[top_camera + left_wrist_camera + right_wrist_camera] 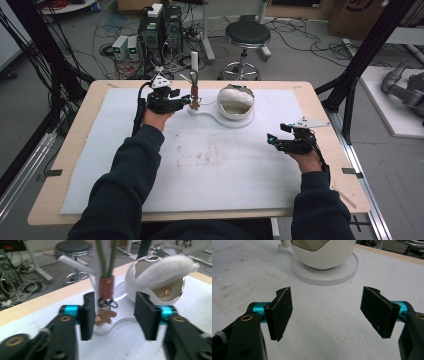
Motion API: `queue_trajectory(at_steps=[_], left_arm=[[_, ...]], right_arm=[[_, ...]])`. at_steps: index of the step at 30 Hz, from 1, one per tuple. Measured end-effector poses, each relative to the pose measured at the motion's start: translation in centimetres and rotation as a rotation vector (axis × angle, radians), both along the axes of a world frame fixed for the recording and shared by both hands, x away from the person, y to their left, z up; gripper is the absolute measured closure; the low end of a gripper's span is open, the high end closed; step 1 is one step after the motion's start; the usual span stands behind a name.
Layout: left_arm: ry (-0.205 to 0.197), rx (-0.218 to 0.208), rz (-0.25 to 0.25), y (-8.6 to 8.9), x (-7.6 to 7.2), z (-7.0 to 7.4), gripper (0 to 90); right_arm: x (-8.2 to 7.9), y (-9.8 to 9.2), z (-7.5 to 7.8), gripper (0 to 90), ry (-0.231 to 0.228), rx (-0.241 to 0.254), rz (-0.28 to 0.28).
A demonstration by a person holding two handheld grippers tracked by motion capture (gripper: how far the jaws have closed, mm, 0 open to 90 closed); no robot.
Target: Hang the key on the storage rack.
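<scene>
A white stand (209,115) at the back of the white mat carries a thin post (194,61) and an egg-shaped white pod (236,102) with a fluffy lining. A green strap with an orange band (106,287) hangs from the post, and a brown flower-shaped charm (106,316) rests at its lower end. My left gripper (189,102) is open, its jaws on either side of the charm and band (113,312), touching neither. My right gripper (270,139) hovers open over bare mat (327,310), to the right of the pod (324,257) and in front of it.
The white foam mat (210,165) covers most of the wooden table (80,145). Behind the table stand a stool (247,35), computer cases (161,30) and loose cables on the floor. Black frame posts (367,50) rise at both sides.
</scene>
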State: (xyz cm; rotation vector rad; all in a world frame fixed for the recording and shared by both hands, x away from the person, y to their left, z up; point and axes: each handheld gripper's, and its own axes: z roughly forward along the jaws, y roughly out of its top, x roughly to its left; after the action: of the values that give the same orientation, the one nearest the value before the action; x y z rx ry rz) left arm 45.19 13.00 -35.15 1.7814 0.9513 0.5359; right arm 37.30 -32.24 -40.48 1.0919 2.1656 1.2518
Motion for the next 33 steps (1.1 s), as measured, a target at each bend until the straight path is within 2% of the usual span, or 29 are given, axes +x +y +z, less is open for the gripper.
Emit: queue_trajectory(at_steps=[3, 5, 7, 12, 17, 20, 23, 24, 26, 33], left_arm=[[-0.020, -0.036, 0.014, 1.3, -1.0, -0.1, 36.0], [-0.026, -0.057, 0.007, 2.2, -1.8, -0.3, 26.4], [-0.061, -0.056, 0.002, 3.0, -2.8, -0.4, 21.5], [-0.122, -0.058, -0.040, 4.7, -5.4, -1.2, 20.2], [-0.169, -0.078, -0.040, 6.2, -7.4, -2.6, 20.2], [-0.158, -0.095, -0.033, 6.9, -8.4, -3.6, 20.2], [-0.175, -0.132, 0.002, 7.6, -9.5, -4.6, 20.2], [-0.170, -0.146, 0.010, 7.8, -9.6, -5.0, 20.2], [-0.145, -0.144, 0.024, 8.1, -9.5, -5.2, 19.1], [-0.119, -0.138, 0.034, 8.3, -9.6, -5.6, 18.9]], right_arm=[[-0.1, 0.0, 0.0, 26.1, -0.007, 0.002, 0.002], [-0.1, 0.0, 0.0, 26.1, -0.007, 0.002, 0.003], [-0.1, 0.1, 0.1, 26.1, -0.008, -0.002, 0.005], [-0.2, 0.3, 0.1, 26.0, -0.022, 0.000, 0.015], [-0.1, 0.5, 0.1, 24.5, -0.027, 0.003, 0.021], [0.0, 0.5, 0.1, 22.7, -0.029, 0.002, 0.023], [-0.1, 0.6, 0.1, 21.9, -0.025, -0.012, 0.019], [-0.2, 0.6, 0.1, 21.8, -0.027, -0.020, 0.019], [-0.4, 0.6, 0.2, 21.6, -0.030, -0.039, 0.018], [-1.0, 0.7, 0.3, 21.5, -0.031, -0.067, 0.014]])
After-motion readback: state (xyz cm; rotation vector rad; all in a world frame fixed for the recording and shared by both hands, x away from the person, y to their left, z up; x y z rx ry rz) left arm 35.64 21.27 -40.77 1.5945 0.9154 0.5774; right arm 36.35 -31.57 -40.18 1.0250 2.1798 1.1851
